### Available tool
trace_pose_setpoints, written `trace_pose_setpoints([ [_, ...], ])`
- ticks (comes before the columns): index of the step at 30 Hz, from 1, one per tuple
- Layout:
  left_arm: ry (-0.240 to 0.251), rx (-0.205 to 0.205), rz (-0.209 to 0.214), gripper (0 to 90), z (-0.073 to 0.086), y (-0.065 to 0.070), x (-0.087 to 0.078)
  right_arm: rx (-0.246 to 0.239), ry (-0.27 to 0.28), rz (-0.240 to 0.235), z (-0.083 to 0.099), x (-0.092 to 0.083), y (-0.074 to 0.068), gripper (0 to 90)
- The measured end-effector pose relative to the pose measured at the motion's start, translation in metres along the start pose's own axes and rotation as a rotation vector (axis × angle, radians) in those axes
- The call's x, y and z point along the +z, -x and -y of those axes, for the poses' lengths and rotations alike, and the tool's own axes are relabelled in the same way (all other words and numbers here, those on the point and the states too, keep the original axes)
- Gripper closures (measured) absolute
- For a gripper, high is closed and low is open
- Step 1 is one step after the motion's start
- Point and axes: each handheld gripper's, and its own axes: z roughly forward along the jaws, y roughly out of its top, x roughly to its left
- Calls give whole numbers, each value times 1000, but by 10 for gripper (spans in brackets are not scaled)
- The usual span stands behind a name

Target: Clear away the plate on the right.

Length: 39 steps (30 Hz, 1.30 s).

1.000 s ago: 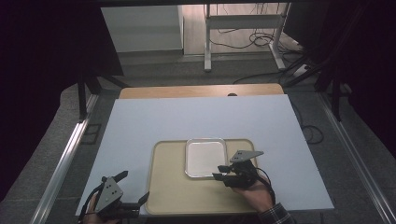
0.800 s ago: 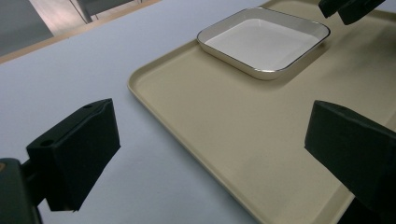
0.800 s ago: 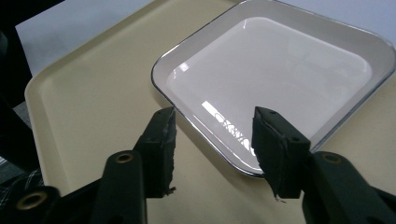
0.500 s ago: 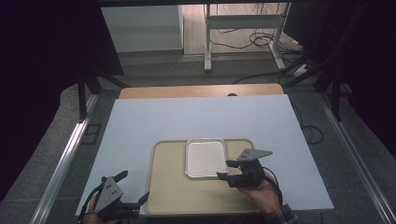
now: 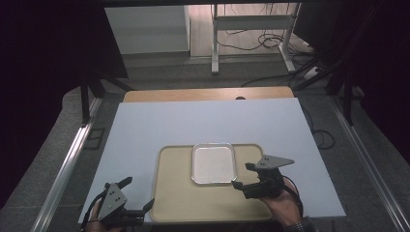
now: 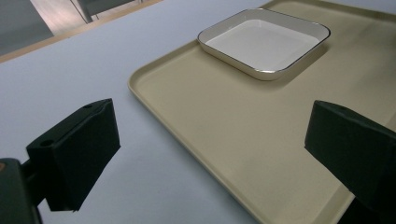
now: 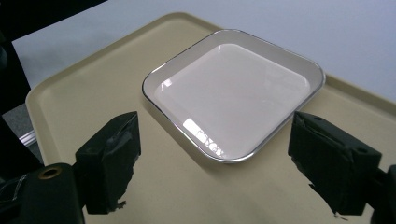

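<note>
From the high view, I see the white square dish (image 5: 213,164) sitting at the far middle of the tan tray (image 5: 176,198), which lies on the pale desk (image 5: 208,121) near my edge. My right gripper (image 5: 243,176) hovers over the tray just beside the dish's right near corner, clear of it, its grey three-cornered plate on top. Its fingers have just been opening and now stand wide apart with nothing between them. My left gripper (image 5: 137,196) sits at the tray's near left corner, one finger over the desk and one at the tray's rim, spread wide and holding nothing.

In the left gripper view, the two black fingers (image 6: 74,154) stand far apart at the bottom, empty. The left one is above the desk (image 6: 70,70), the right one above the tray (image 6: 224,126). The dish (image 6: 264,42) rests farther off on the tray, well apart from these fingers.

In the right gripper view, the dish (image 7: 233,91) lies flat on the tray (image 7: 88,98), empty and glossy, with a thin dark rim. My right fingers (image 7: 109,158) frame its near corner from either side, open wider than that corner and touching nothing.
</note>
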Motion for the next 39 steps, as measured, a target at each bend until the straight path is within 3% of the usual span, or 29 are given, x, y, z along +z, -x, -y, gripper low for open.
trace_pose_setpoints([
  [12,7,-15,6,26,0,-2,-1,-7,84,49,6,-30,6,86],
  [18,20,-33,15,23,1,-4,-2,-3,98,68,12,-40,9,56],
  [29,32,-38,28,10,2,-5,-3,-12,158,137,28,-69,14,17],
  [34,30,-36,27,10,2,-5,-3,-33,145,198,35,-81,16,0],
  [39,29,-40,25,10,2,-5,-3,-28,161,220,41,-91,18,0],
])
